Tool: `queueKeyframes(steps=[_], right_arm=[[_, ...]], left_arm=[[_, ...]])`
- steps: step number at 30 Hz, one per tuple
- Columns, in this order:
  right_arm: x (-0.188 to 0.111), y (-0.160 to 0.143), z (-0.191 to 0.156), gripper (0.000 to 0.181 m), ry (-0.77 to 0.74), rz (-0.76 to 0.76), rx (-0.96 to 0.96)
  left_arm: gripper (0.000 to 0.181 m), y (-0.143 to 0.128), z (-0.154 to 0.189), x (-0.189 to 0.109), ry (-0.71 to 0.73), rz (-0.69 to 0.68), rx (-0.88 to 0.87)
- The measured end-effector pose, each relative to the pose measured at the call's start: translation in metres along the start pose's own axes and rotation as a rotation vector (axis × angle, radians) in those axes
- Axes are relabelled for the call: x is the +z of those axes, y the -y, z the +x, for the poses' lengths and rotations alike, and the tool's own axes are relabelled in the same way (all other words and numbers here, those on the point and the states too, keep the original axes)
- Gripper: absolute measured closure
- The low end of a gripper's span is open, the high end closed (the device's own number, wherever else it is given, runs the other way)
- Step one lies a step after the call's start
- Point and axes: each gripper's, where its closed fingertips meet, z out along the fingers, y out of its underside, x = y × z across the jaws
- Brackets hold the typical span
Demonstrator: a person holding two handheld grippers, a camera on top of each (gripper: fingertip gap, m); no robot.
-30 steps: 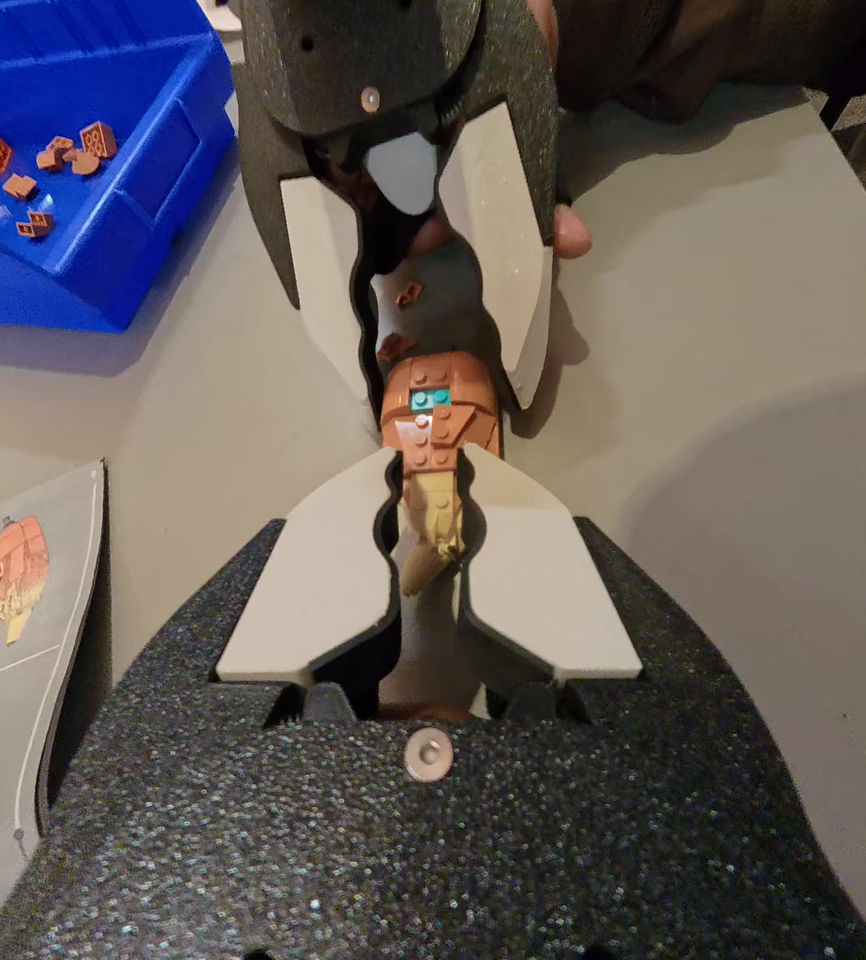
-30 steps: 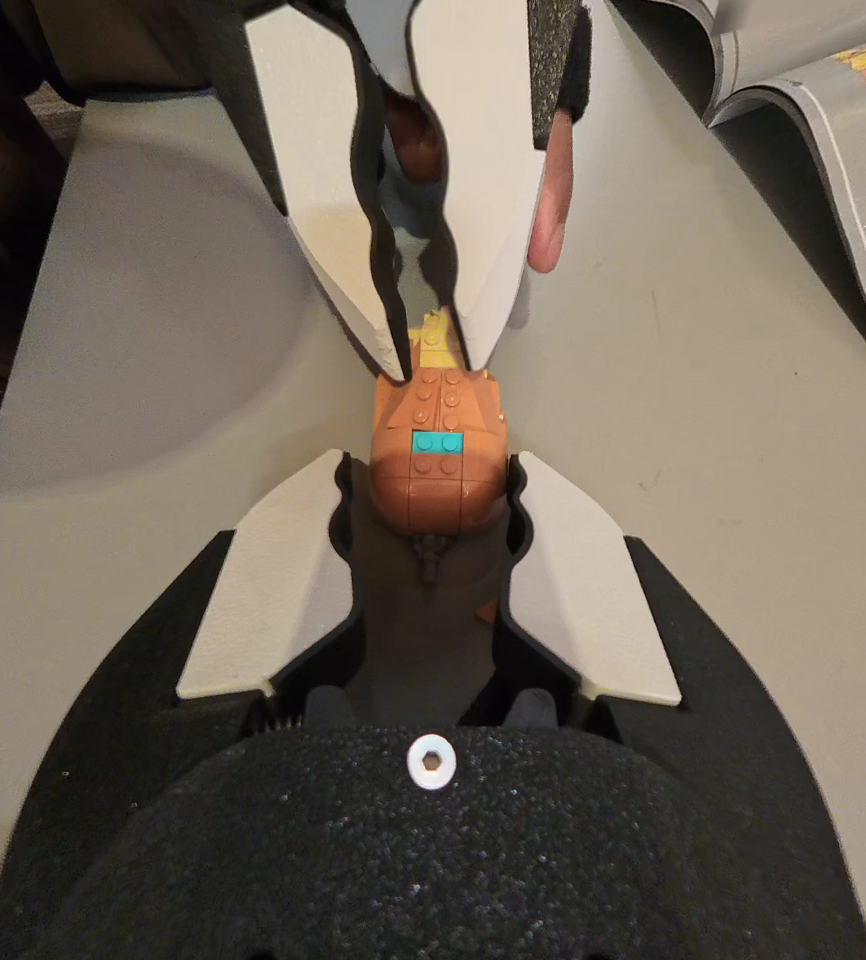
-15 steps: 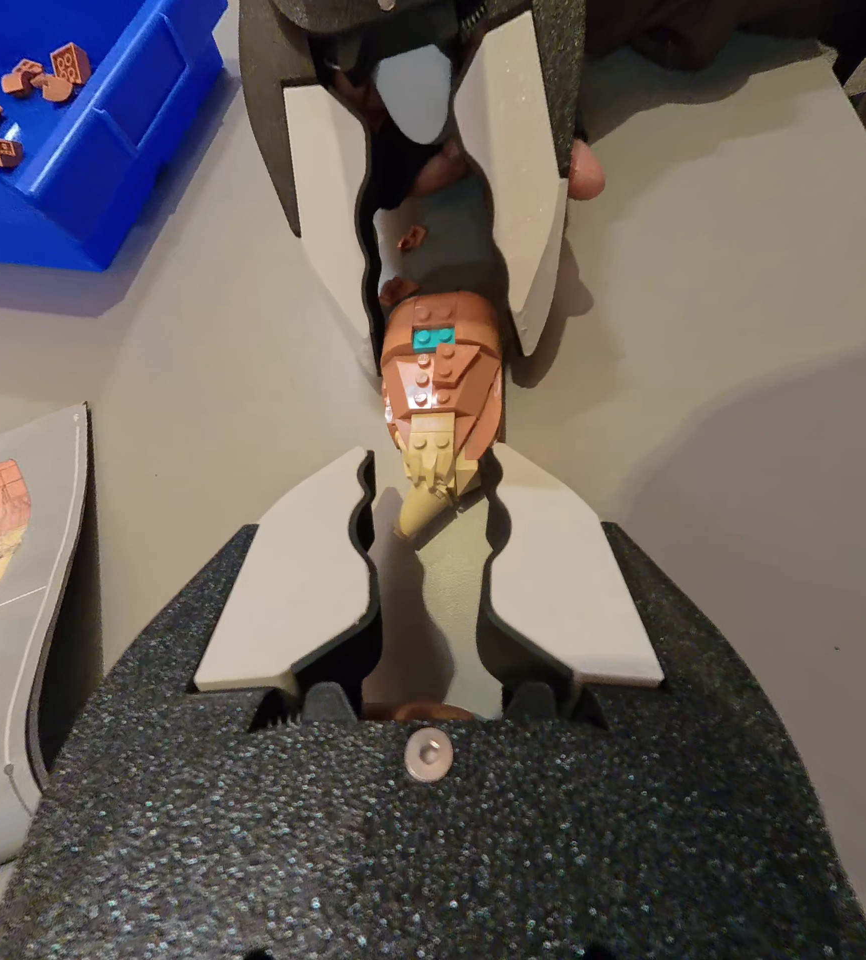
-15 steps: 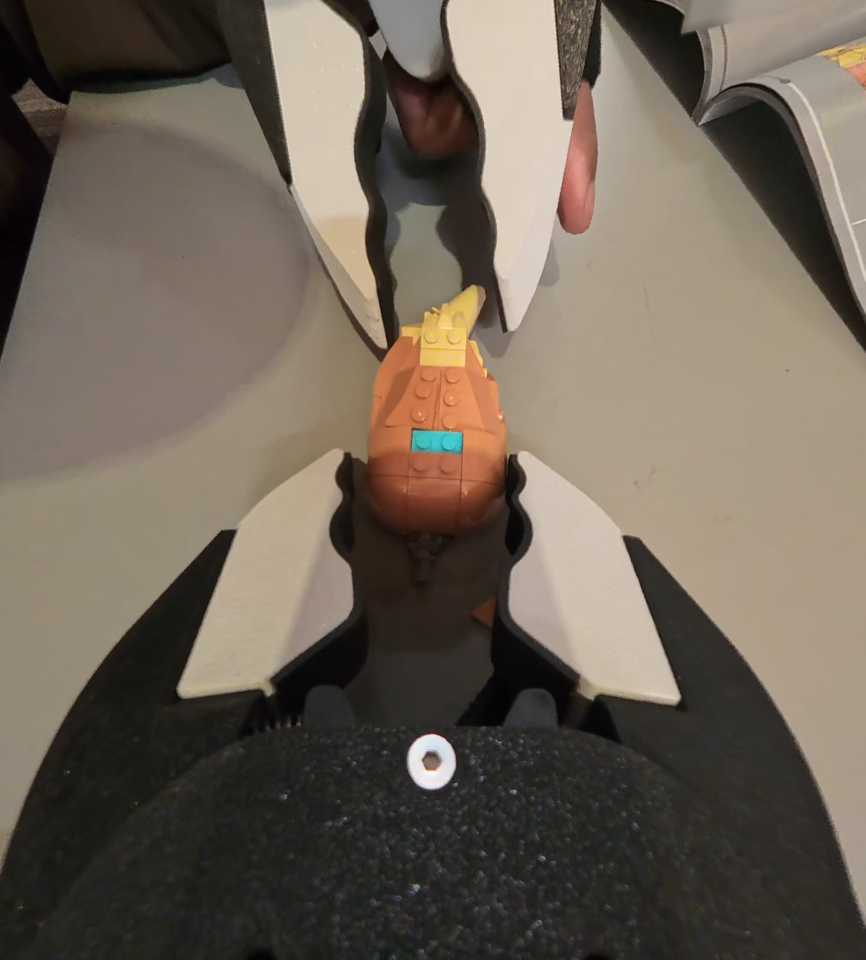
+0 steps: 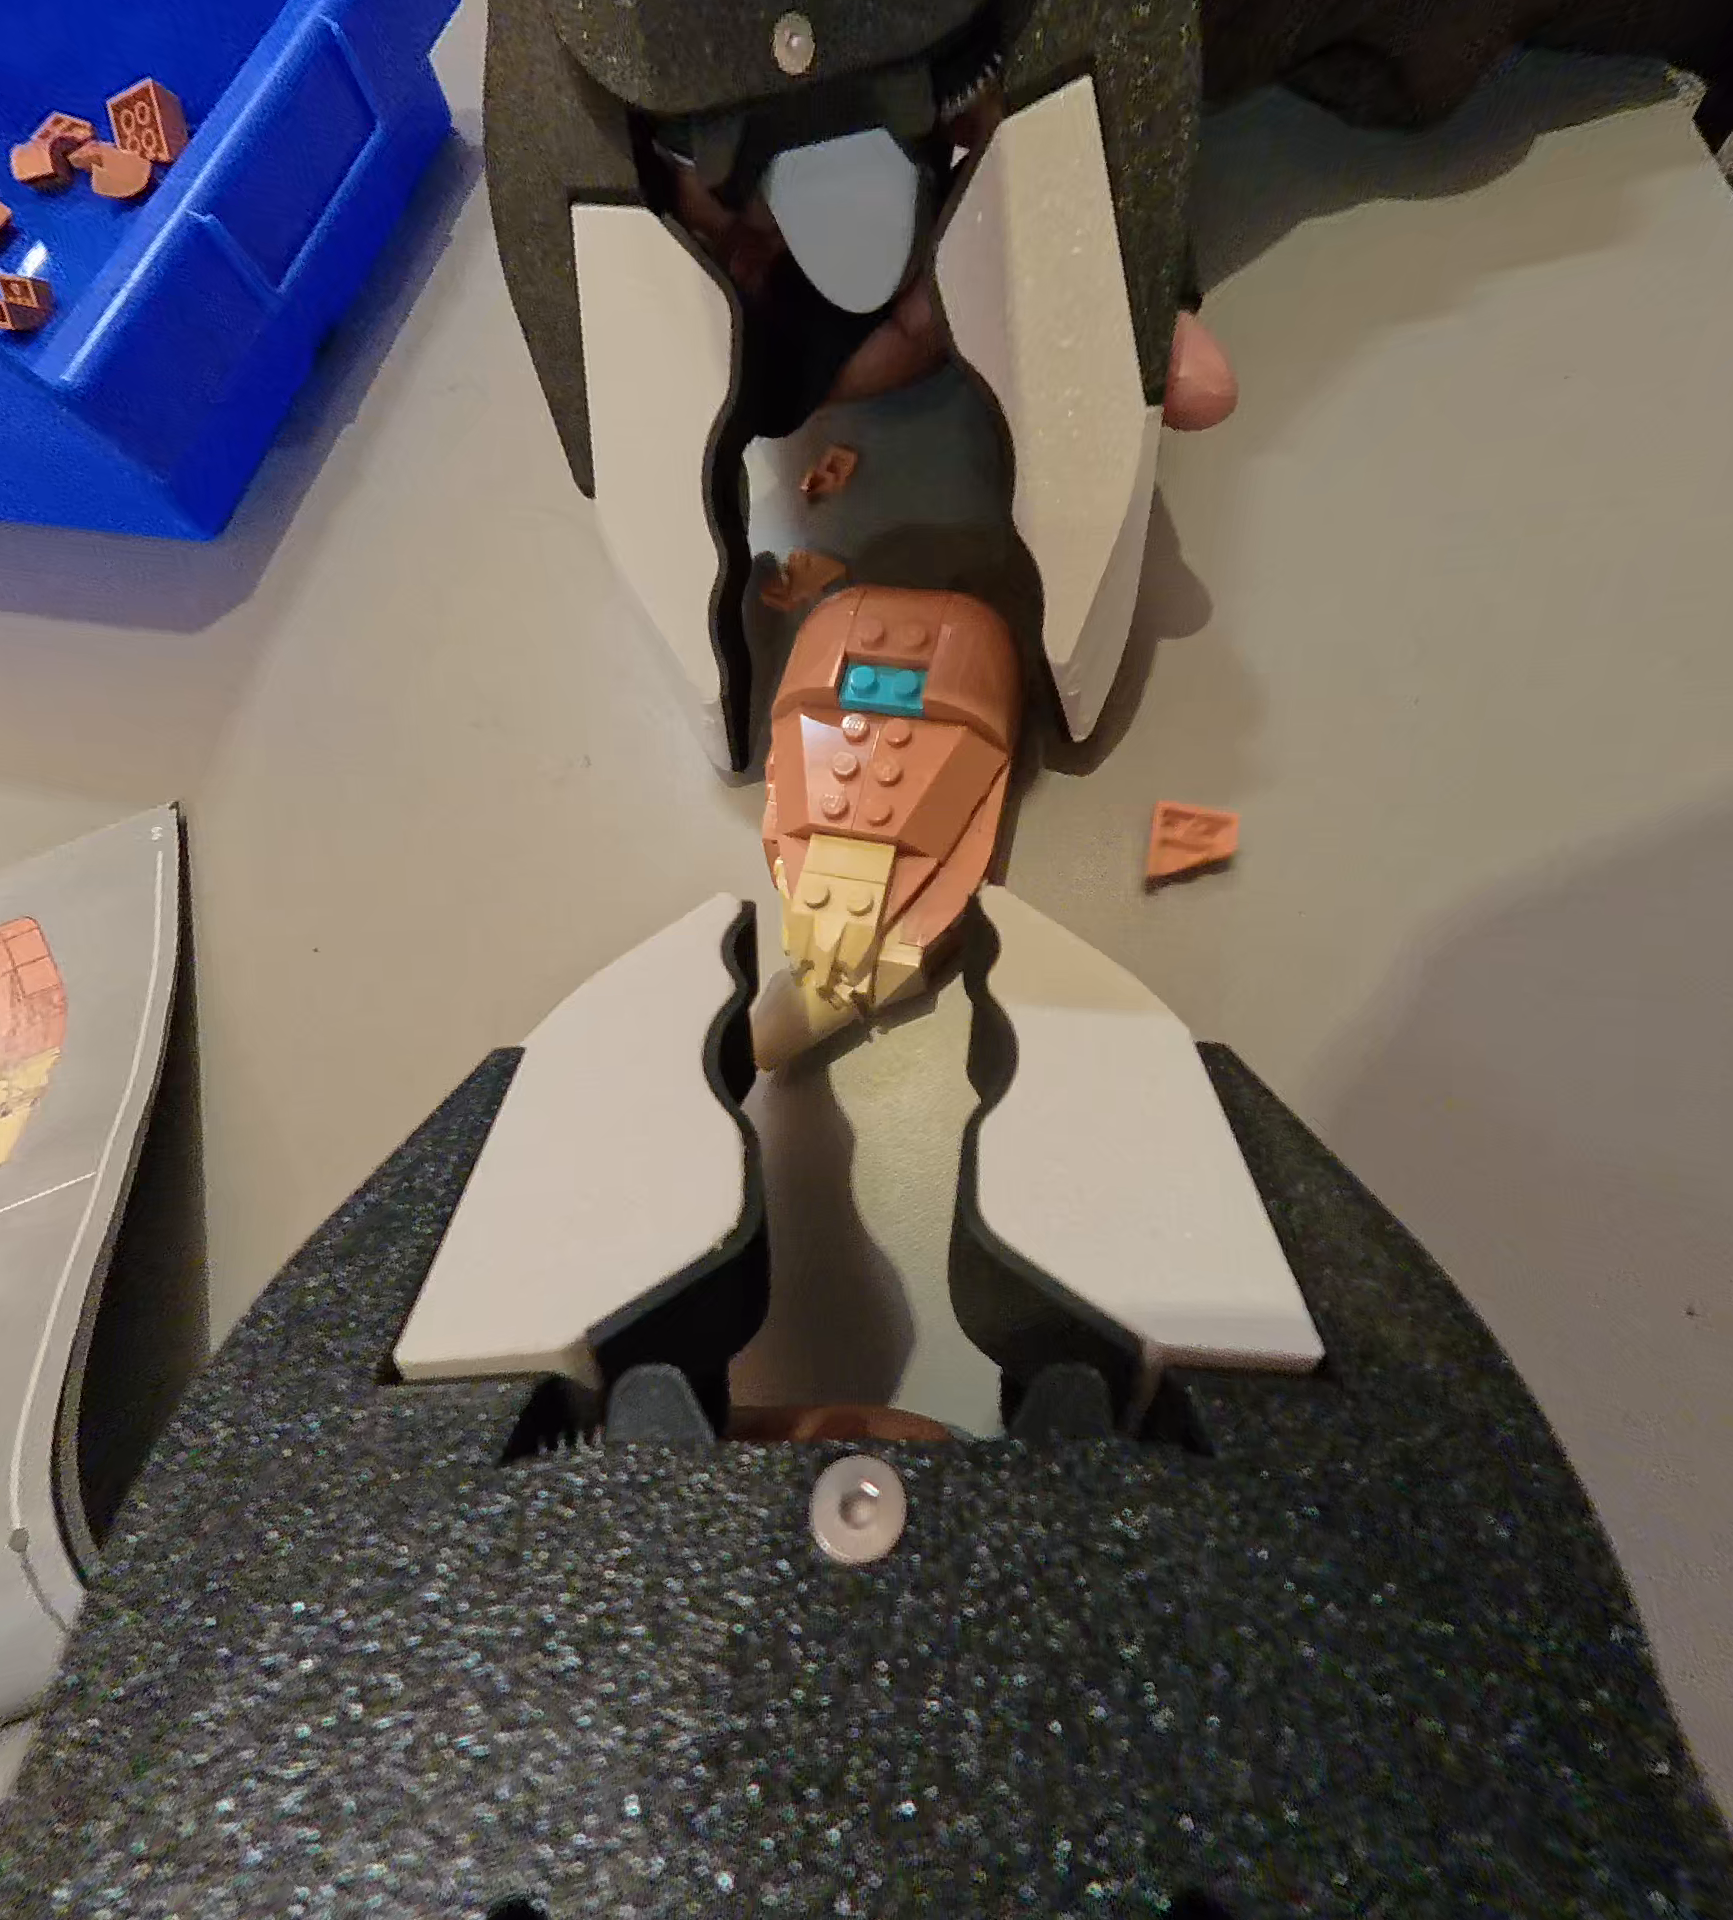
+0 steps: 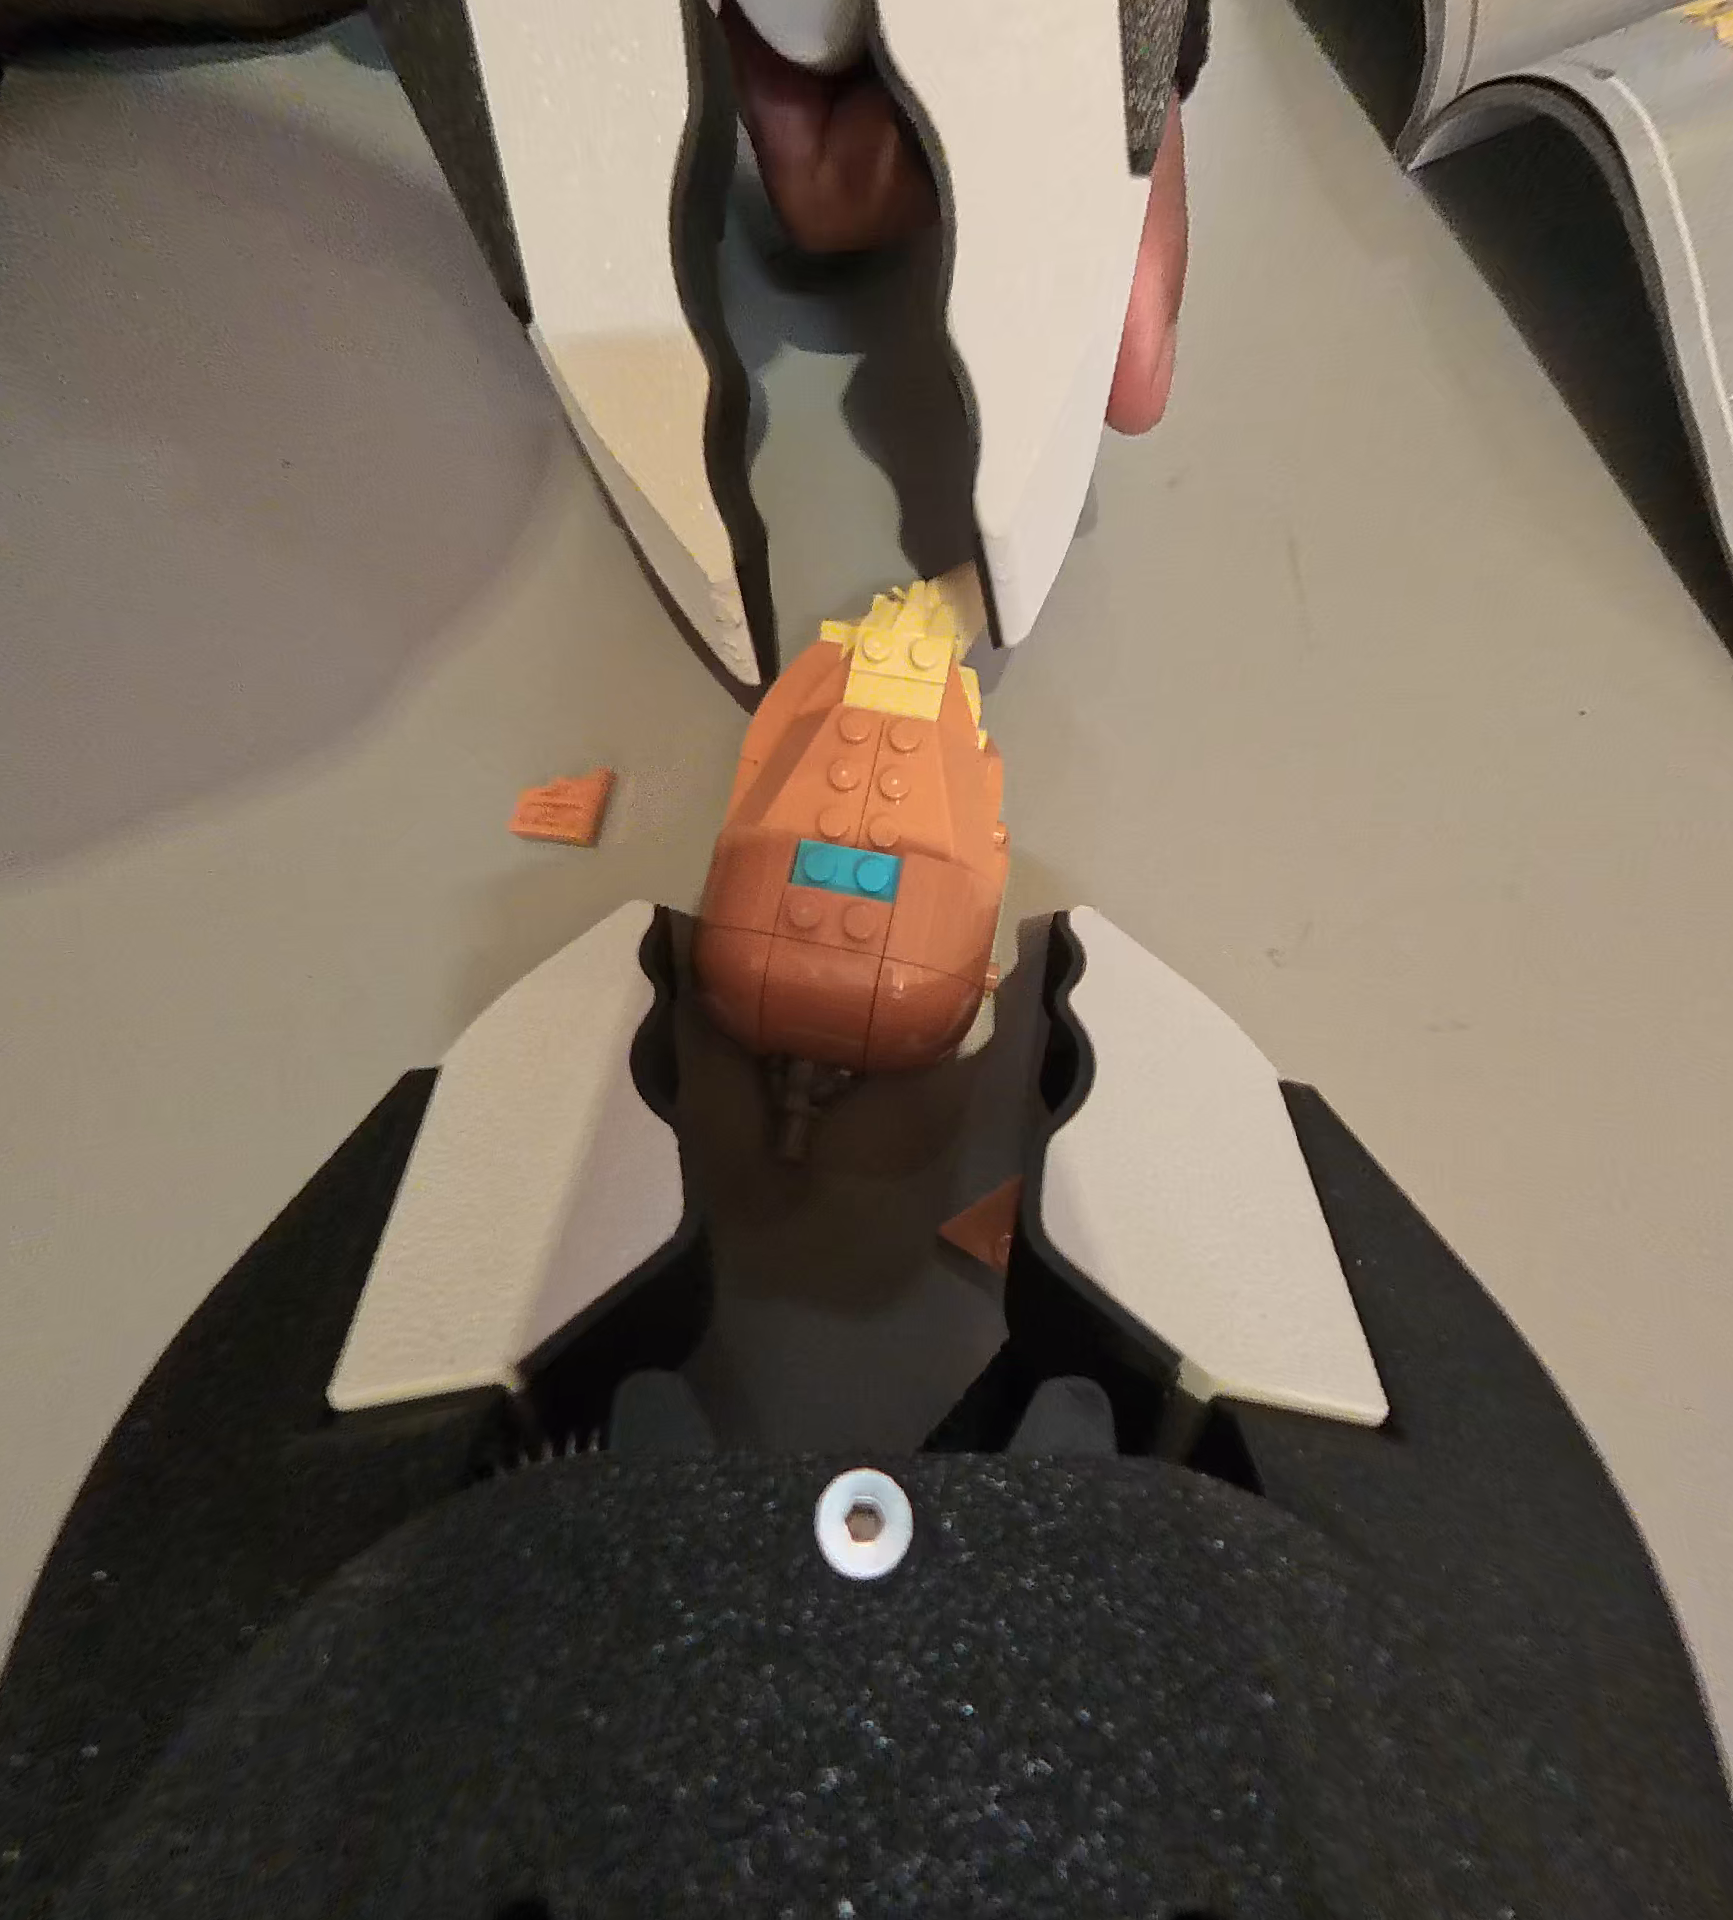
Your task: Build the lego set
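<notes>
Left wrist view first: blue bin (image 5: 218,343) sits at the far left on the grey table (image 5: 1464,727), and it's got a handful of loose brown bricks (image 5: 140,125) scattered on its floor, plus one tiny clear bit I can't make out. Instruction booklet (image 5: 31,1143) lies open along the left edge.

My left claw (image 5: 862,925) has its jaws apart with a moderate gap, gripping nothing. The tan pointed end of the lego model (image 5: 888,769) pokes in between the tips; whether it grazes the left finger I can't tell. That model is a brown rounded body with a teal plate on top, lying on the table right between my two claws.

Right wrist view: my right claw (image 6: 857,920) is spread wide around the model's (image 6: 846,883) round brown end, tips just beside it on both sides, not clamped. One small brown wedge piece (image 6: 561,805) lies on the table just beside the model, and another brown piece (image 6: 987,1226) sits between my right claw's fingers, near the right one.
</notes>
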Motion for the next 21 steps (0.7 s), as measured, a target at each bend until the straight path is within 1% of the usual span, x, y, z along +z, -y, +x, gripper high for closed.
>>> queueKeyframes(steps=[3, 6, 9, 11, 14, 21], right_arm=[[0.001, -0.001, -0.001, 0.112, -0.002, -0.010, -0.009], [-0.001, 0.001, -0.003, 0.112, -0.002, 0.006, -0.009], [-0.007, 0.007, -0.002, 0.112, -0.023, 0.046, -0.006], [-0.014, 0.012, -0.004, 0.113, -0.048, 0.079, -0.012], [-0.026, 0.018, -0.013, 0.116, -0.059, 0.142, 0.005], [-0.036, 0.016, -0.036, 0.118, -0.085, 0.274, 0.130]], left_arm=[[0.143, -0.002, -0.001, -0.002, 0.013, -0.013, 0.013], [0.143, 0.003, 0.000, -0.010, 0.021, 0.012, 0.029], [0.146, 0.010, 0.015, -0.019, -0.008, 0.045, 0.075], [0.149, 0.014, 0.032, -0.020, -0.065, 0.071, 0.090], [0.151, 0.012, 0.054, -0.012, -0.151, 0.066, 0.075], [0.151, 0.004, 0.066, 0.008, -0.211, -0.042, 0.061]])
